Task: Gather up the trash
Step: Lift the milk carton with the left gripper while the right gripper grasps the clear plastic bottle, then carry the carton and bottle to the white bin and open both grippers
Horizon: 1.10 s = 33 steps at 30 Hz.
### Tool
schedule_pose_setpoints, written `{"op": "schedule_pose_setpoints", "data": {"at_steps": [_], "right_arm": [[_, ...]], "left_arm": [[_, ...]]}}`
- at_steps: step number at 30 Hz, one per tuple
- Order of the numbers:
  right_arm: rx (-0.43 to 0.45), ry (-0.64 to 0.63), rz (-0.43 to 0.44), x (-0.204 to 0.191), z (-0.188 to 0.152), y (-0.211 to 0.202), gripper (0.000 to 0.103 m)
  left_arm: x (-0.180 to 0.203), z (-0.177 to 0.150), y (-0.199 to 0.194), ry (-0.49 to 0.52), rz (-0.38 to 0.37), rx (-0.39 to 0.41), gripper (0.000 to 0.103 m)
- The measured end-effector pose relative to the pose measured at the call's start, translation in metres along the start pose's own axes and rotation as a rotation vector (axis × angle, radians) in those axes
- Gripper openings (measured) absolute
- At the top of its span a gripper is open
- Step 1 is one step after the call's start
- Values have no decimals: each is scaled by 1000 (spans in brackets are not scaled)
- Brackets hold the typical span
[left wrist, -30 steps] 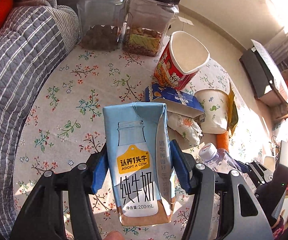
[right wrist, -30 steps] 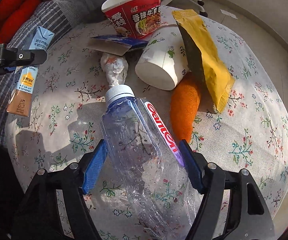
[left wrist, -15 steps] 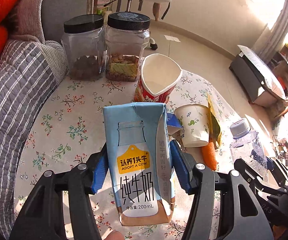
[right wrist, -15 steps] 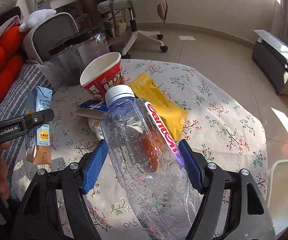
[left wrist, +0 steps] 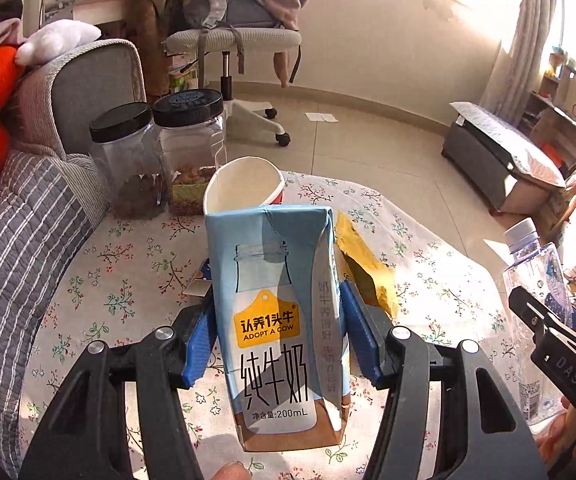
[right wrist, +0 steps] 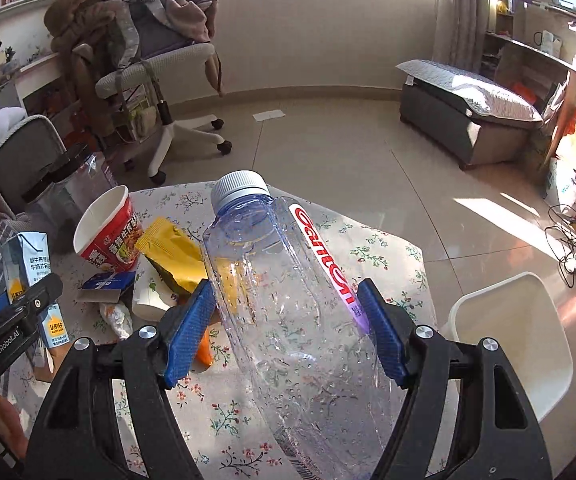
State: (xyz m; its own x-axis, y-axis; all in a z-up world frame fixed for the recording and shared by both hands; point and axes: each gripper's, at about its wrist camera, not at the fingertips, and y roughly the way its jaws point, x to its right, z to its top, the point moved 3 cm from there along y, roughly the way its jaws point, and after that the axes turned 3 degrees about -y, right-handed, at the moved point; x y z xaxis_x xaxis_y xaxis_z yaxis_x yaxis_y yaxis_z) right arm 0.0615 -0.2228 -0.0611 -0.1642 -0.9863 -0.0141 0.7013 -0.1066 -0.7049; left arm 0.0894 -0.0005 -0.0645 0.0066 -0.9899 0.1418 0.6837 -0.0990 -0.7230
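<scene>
Currently, in the left wrist view, the left tongs (left wrist: 279,344) are clamped on a blue milk carton (left wrist: 275,312), one blue pad pressed against each side face. The carton stands upright between the pads, clear of the bench (left wrist: 127,280), with its printed front toward the camera. The left tongs point forward and downward over the floral cloth. A fingertip (left wrist: 227,472) of the holding hand shows at the lower edge, directly below the carton. Behind the carton stands a red noodle cup (left wrist: 243,188), and behind that cup are two clear jars with black lids (left wrist: 155,160). A yellow wrapper (left wrist: 364,264) lies to the right of the carton. At the right edge, well apart from the carton, the plastic bottle (left wrist: 536,280) appears, held up by the right tongs.

In the right wrist view, the right tongs (right wrist: 288,332) grip a clear plastic bottle (right wrist: 288,280) across its body, the blue pads bearing on both sides. The bottle is tilted slightly left, its white cap farthest from the camera, and held above the bench. These tongs also angle downward. Left of the bottle lie the yellow wrapper, the noodle cup, a white paper cup (right wrist: 147,300) on its side and a blue flat box (right wrist: 107,284). Farther left of the bottle, the left tongs hold the milk carton. A white bin (right wrist: 508,336) stands on the floor to the right of the bottle.
</scene>
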Motion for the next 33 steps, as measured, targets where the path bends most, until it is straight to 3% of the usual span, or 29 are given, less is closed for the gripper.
{"op": "schedule_pose_setpoints", "data": {"at_steps": [9, 18, 20, 23, 33], "right_arm": [[38, 122, -193, 88, -3, -13, 70], [-48, 239, -391, 185, -32, 2, 71], [-64, 252, -408, 199, -38, 3, 73], [-60, 273, -443, 217, -45, -4, 91], [-9, 339, -567, 260, -48, -41, 96]], "left_arm": [[49, -18, 14, 0, -94, -65, 58], [118, -31, 18, 82, -197, -84, 57], [135, -34, 18, 99, -225, -90, 57], [162, -39, 20, 113, -274, -109, 57], [272, -56, 21, 177, -433, -173, 57]]}}
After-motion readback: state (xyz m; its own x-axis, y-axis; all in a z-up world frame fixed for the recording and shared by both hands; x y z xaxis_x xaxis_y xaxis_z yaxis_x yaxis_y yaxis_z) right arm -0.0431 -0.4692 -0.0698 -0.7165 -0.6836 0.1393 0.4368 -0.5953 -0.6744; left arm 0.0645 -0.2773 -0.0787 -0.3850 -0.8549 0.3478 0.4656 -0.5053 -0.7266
